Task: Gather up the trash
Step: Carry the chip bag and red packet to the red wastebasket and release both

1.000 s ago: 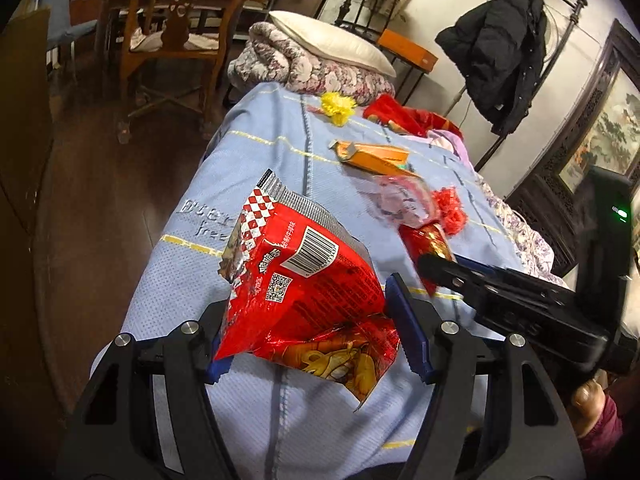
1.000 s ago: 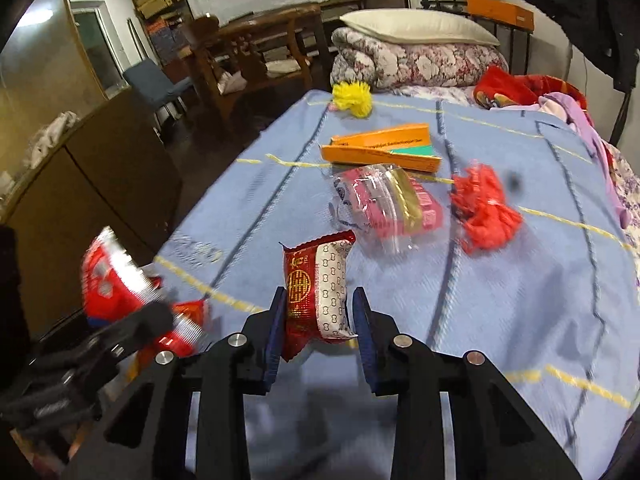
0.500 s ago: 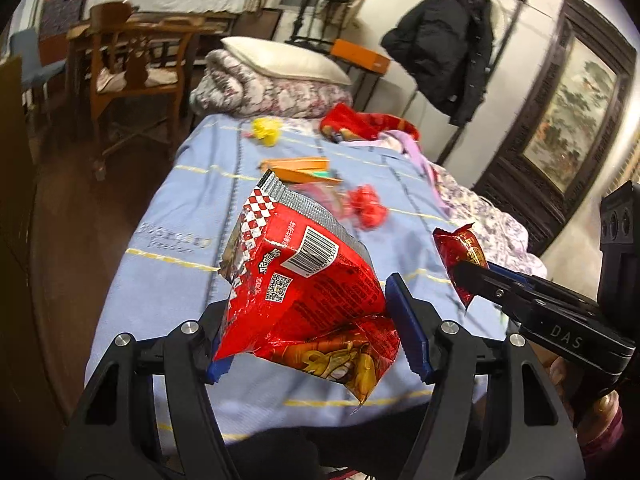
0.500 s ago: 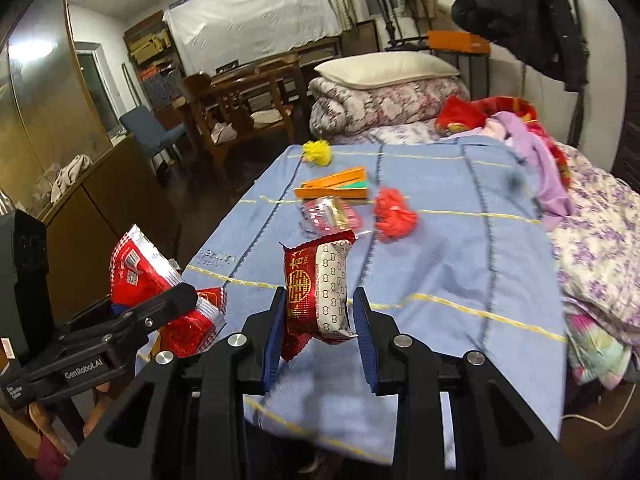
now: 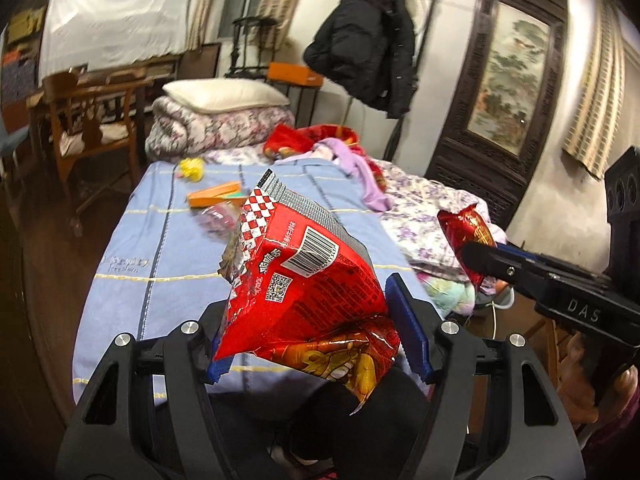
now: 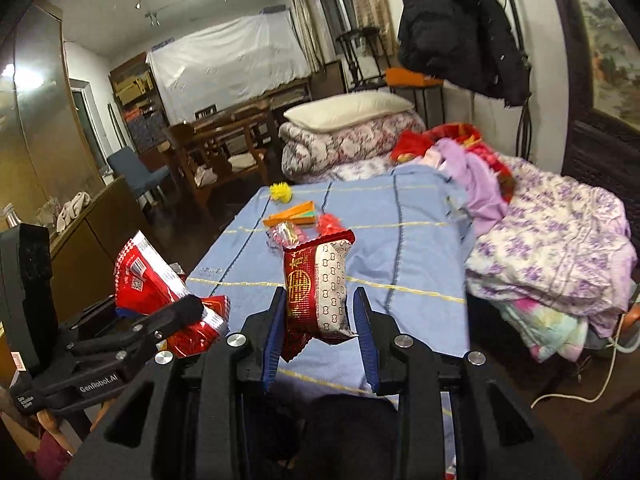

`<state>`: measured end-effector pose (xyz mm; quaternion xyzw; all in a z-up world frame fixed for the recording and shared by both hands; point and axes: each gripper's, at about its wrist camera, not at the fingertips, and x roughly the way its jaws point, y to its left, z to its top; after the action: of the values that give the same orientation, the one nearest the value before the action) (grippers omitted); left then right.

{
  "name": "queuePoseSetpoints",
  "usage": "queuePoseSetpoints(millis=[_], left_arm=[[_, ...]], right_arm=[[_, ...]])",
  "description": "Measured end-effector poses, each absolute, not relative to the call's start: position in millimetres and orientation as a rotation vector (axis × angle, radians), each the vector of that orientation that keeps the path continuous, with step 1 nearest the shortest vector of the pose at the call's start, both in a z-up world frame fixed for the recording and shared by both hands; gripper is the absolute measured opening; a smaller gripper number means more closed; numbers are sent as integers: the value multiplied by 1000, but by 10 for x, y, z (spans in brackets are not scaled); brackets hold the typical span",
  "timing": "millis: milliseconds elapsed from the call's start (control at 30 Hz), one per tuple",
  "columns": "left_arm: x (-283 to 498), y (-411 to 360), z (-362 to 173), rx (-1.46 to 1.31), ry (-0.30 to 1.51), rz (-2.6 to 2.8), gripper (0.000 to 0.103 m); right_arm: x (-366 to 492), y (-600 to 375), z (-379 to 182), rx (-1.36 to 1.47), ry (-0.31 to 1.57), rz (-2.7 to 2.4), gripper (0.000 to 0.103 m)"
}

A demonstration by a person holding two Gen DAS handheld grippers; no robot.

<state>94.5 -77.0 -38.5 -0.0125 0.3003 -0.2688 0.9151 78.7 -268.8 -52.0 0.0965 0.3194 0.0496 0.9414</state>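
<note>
we hold a big red snack bag (image 5: 304,280) clamped between the blue pads of our left gripper (image 5: 316,328), raised clear of the blue bedspread (image 5: 160,248) that lies ahead of and below it. our right gripper (image 6: 318,332) pinches a small red and white snack packet (image 6: 316,284) upright in its narrow jaws. ahead of both grippers, still on the bedspread, lie an orange box (image 6: 292,216), a clear wrapper (image 6: 286,236), a red scrap (image 6: 330,222) and, farthest off, a yellow scrap (image 6: 280,192).

Red chip bag (image 5: 308,292) crumpled, lifted; red-white snack pack (image 6: 318,288) upright, above bed.
</note>
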Motion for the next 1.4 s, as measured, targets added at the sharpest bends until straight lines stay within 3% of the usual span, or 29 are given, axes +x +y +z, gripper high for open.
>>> queuePoseSetpoints(millis=[433,767,1167,1400], left_arm=[[-78,-1134,119,70,433,-633,66],[-209,-1533,137,133,446,-732,66],[205,-2405,-545,223,671,-848,66],[398,-2790,-909,270,772,-869,66]], right_arm=[[-372,-3056,-48,165,467,28,33],[-668,-3438,78,183,463,-26,34],[-464,-4264,-746,336,654,-151,34],[-332,-4801,-1629,468,822,-221,35]])
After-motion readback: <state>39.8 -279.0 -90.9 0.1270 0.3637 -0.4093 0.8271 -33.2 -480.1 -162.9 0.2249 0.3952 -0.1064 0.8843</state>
